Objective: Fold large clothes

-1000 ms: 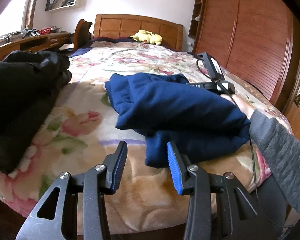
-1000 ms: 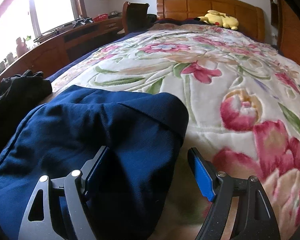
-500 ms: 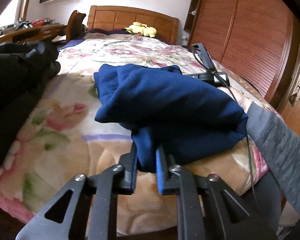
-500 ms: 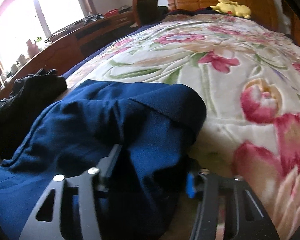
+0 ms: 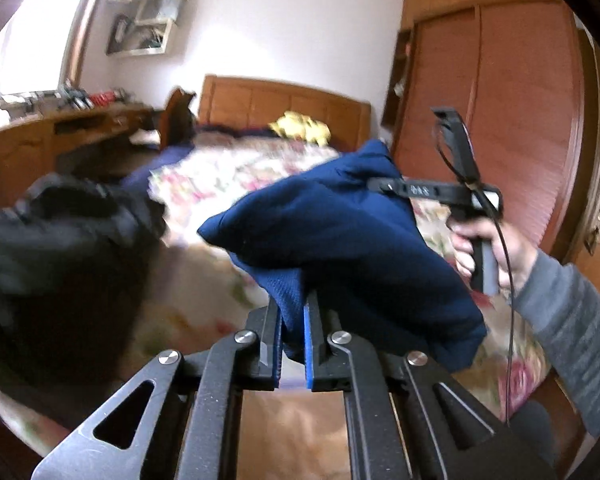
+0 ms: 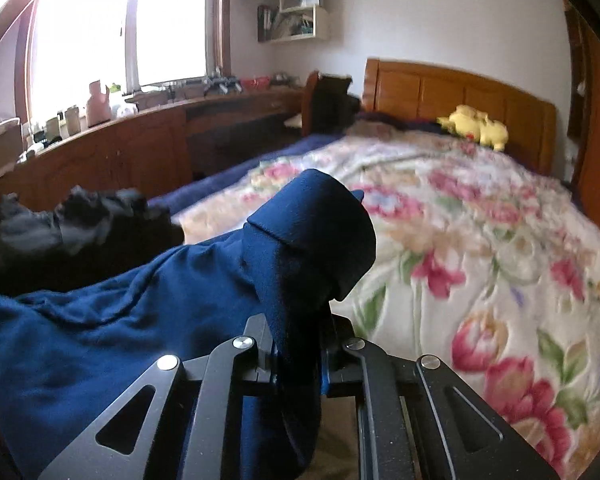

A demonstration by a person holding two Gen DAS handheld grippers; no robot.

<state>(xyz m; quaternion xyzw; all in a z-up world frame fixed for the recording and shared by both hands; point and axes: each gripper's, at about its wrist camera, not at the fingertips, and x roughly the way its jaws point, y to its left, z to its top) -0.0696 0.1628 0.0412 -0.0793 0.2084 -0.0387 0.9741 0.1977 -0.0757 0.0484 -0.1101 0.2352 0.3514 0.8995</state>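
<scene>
A folded navy blue garment [image 5: 340, 240] hangs lifted above the floral bedspread [image 5: 220, 176], held at two ends. My left gripper [image 5: 292, 312] is shut on its near edge. My right gripper [image 6: 298, 332] is shut on a thick fold of the same garment [image 6: 172, 312]. In the left wrist view the right gripper [image 5: 384, 186] shows at the garment's far right end, held by a hand in a grey sleeve.
A heap of black clothing [image 5: 60, 248] lies on the bed's left side, also in the right wrist view [image 6: 76, 232]. A yellow plush toy [image 6: 476, 126] sits by the wooden headboard [image 6: 456, 88]. A wooden desk [image 6: 140, 144] runs left, wardrobe doors [image 5: 500, 100] right.
Both grippers closed on the blue garment and raised it off the bedspread; the views now tilt upward toward the walls.
</scene>
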